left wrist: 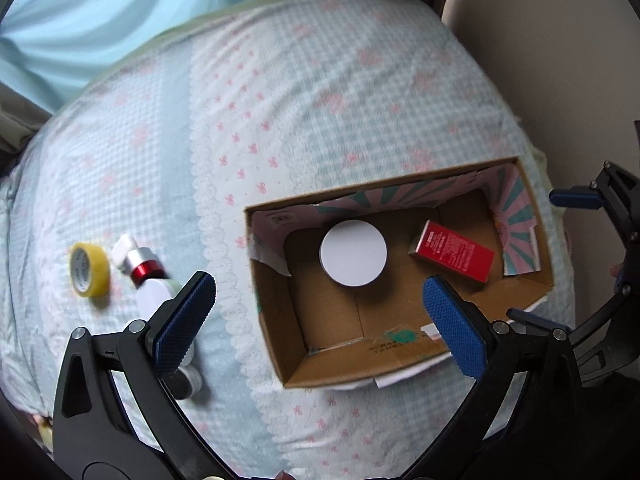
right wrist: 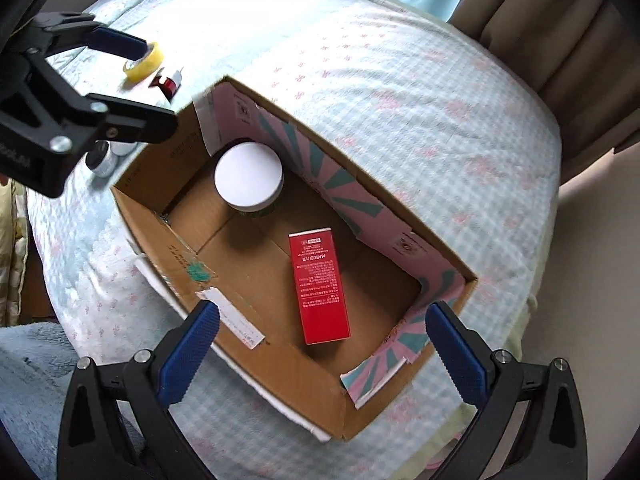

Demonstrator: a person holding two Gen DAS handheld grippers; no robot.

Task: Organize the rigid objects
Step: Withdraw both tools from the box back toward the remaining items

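The left gripper (left wrist: pixel 320 316) has its blue fingers (left wrist: pixel 184 320) spread wide apart, and they hold nothing. One finger hangs over a white bottle (left wrist: pixel 154 292) that lies on the bed (left wrist: pixel 320 100). The other finger hangs over the near edge of the cardboard box (left wrist: pixel 272 320).

The right gripper (right wrist: pixel 320 344) also has its fingers (right wrist: pixel 188 352) spread wide and holds nothing. It hangs over the near end of the box (right wrist: pixel 288 380).

The box sits open on the bed. Inside it a red carton (right wrist: pixel 320 286) lies flat on the bottom. White writing covers it, and the big word reads "MARUBI"; the small print is too tiny to read. Farther in, a jar with a round white lid (right wrist: pixel 248 178) stands in the corner, apart from the carton.

Outside the box, past the white bottle with its red and silver band (left wrist: pixel 146 270), a roll of yellow tape (left wrist: pixel 89 268) rests on the bed just beside the bottle's top. The tape has writing inside its ring, too blurry to read. Two small silver jars (right wrist: pixel 106 158) sit near the box's left side.

The bed cover is pale blue checks with little pink bows.
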